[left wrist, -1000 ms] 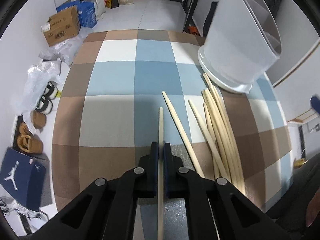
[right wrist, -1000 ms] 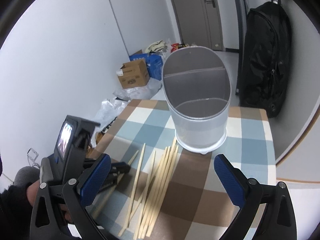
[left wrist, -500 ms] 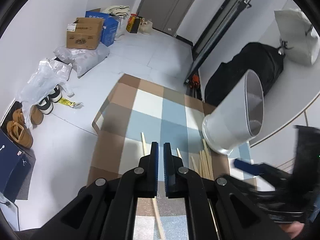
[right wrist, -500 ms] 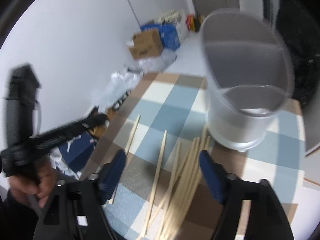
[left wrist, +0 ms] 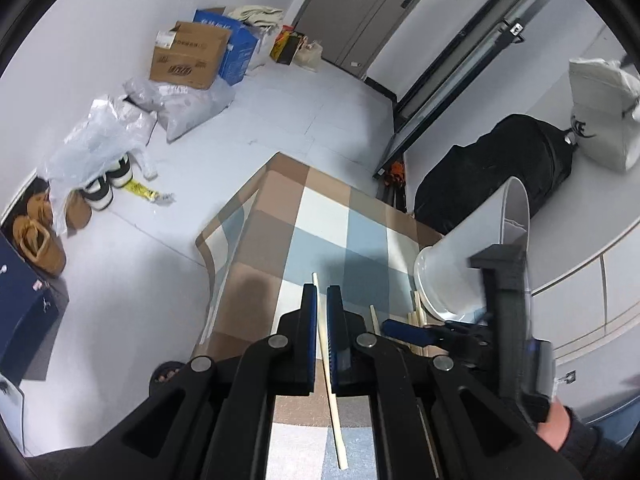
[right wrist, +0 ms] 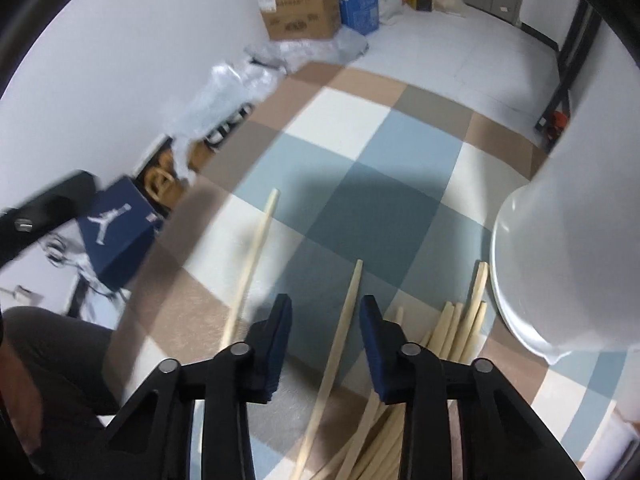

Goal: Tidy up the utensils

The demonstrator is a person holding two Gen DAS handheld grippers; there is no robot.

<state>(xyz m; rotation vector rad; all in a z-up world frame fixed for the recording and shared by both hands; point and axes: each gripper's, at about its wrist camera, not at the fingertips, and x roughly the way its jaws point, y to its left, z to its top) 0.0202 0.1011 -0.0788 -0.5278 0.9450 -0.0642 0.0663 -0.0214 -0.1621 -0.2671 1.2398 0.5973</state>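
Note:
Several wooden chopsticks lie on a checked tablecloth (right wrist: 372, 200). My left gripper (left wrist: 322, 300) is high above the table, its jaws nearly closed and empty; one chopstick (left wrist: 326, 354) lies on the cloth seen through the gap. My right gripper (right wrist: 323, 312) is open, low over the cloth, its jaws either side of a single chopstick (right wrist: 340, 340). Another chopstick (right wrist: 252, 264) lies to its left, and a pile (right wrist: 452, 328) lies to its right. The white divided holder (right wrist: 560, 248) stands at the right, also in the left wrist view (left wrist: 472, 264).
The right gripper's body (left wrist: 508, 320) shows in the left wrist view beside the holder. On the floor left of the table are shoes (left wrist: 100, 188), plastic bags (left wrist: 92, 132), cardboard boxes (left wrist: 188, 56) and a blue shoebox (right wrist: 116, 228). A black bag (left wrist: 492, 176) stands behind the table.
My left gripper let go of the chopstick it held and rose well above the table. My right gripper dropped toward the cloth, narrowed its jaws and now straddles one chopstick.

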